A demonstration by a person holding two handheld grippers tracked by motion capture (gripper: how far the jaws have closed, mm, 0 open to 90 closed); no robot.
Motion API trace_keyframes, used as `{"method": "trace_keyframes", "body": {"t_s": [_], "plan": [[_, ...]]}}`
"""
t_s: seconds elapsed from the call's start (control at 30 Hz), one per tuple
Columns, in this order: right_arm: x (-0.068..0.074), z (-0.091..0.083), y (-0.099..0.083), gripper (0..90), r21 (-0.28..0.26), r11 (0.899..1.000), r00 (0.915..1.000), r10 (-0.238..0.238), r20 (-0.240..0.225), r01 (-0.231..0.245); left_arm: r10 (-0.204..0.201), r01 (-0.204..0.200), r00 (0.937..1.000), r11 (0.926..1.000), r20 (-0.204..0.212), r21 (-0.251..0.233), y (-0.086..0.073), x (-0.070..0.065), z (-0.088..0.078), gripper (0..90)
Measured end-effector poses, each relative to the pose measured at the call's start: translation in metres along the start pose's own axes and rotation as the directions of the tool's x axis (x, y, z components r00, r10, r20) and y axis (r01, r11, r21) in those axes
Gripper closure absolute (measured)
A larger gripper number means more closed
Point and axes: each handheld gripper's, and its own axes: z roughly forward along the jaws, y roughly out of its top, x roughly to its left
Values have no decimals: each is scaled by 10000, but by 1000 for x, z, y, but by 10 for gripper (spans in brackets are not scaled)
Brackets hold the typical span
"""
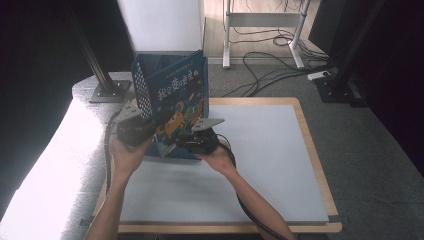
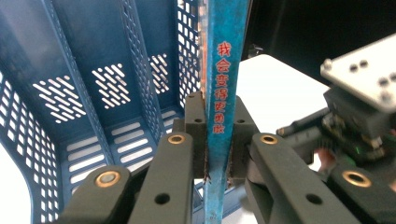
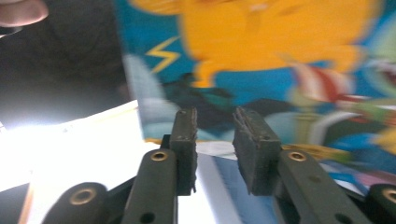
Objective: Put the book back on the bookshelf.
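1 book clamped in left hand-held gripper; right hand-held gripper apart, empty.

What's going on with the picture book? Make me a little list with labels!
book: blue picture book, upright, cartoon cover facing the person
left gripper: shut on the book's spine
right gripper: open, jaws empty, close in front of the cover's lower edge
rack: blue perforated file rack, beside and behind the book
table: grey mat on a wooden board
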Motion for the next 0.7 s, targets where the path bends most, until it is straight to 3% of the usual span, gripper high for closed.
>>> {"method": "trace_keyframes", "body": {"t_s": [0.2,0.4,0.53,0.7], "plan": [[23,17,-1,744,33,9995,9968,-319,-730,323,-127,127,9999,9999,47,-60,-3,2,-3,831],[37,29,0,749,126,9991,9919,-381,-1211,399,-432,432,9991,9989,49,-173,-8,6,-6,830],[45,39,0,749,235,9981,9897,-525,-1329,561,-525,526,9986,9985,37,-136,-8,7,-7,828],[47,44,-2,818,242,9964,9932,-787,-859,811,-537,538,9985,9985,103,-110,-9,6,-7,826]]}}
